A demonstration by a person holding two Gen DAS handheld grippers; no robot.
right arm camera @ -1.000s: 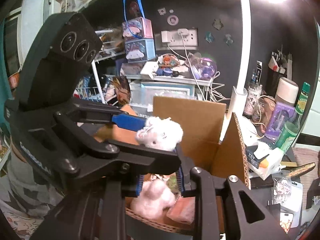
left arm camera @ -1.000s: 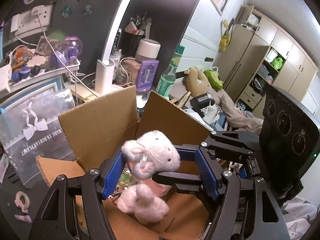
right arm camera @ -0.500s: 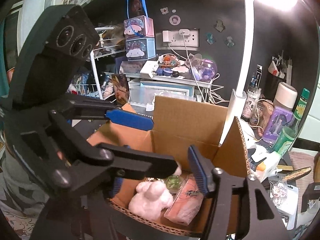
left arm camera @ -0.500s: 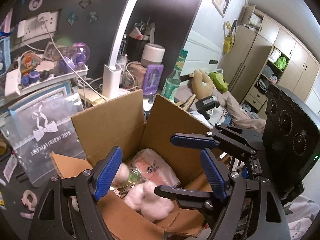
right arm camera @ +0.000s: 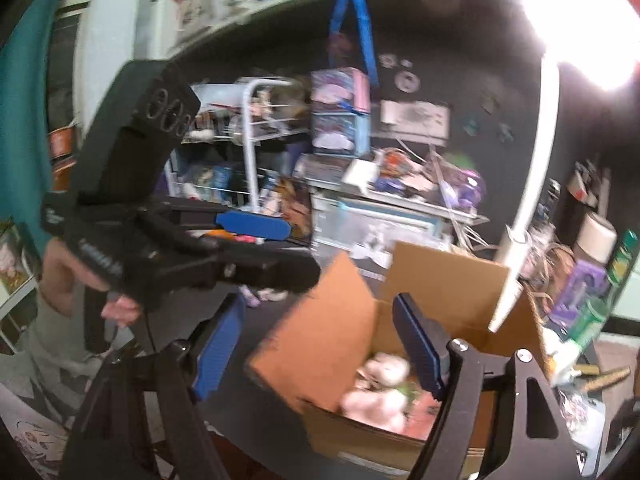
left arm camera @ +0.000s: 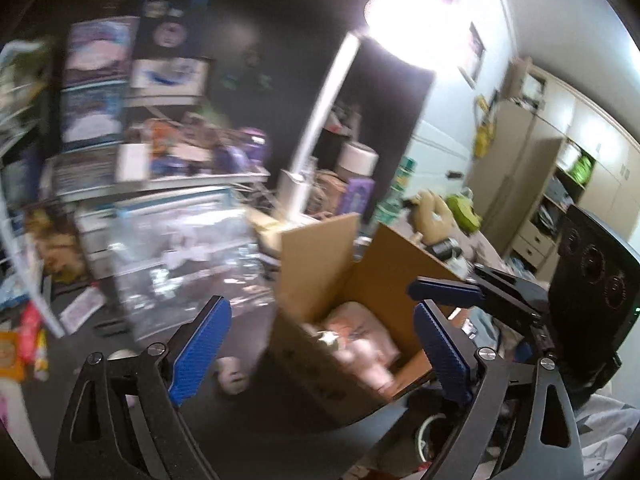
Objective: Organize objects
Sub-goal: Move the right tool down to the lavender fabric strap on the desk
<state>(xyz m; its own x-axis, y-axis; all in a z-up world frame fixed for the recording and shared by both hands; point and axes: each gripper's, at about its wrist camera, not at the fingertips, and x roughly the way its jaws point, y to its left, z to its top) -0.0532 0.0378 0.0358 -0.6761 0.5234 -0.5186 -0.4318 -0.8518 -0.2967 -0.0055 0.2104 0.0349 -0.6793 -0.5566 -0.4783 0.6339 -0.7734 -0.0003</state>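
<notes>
An open cardboard box [left arm camera: 320,252] [right arm camera: 332,320] stands on the dark desk. Pink and white plush toys [left arm camera: 360,332] [right arm camera: 380,384] lie inside it with a pink packet. My left gripper [left arm camera: 320,344] is open and empty, left of and above the box; it also shows in the right wrist view [right arm camera: 256,228]. My right gripper [right arm camera: 320,352] is open and empty above the box's near left flap; its blue pad [left arm camera: 444,292] shows in the left wrist view. A small pale plush [left arm camera: 232,374] lies on the desk left of the box. Both views are blurred by motion.
A white lamp pole [left arm camera: 316,120] [right arm camera: 532,184] rises behind the box. A clear plastic bag [left arm camera: 180,248] leans left of it. Cluttered shelves [right arm camera: 260,140] stand behind. A green bottle [right arm camera: 612,272] and purple box [right arm camera: 576,288] stand at the right.
My left gripper let go of the white plush over the box; it fell inside. Both grippers then pulled back and swung left, away from the box.
</notes>
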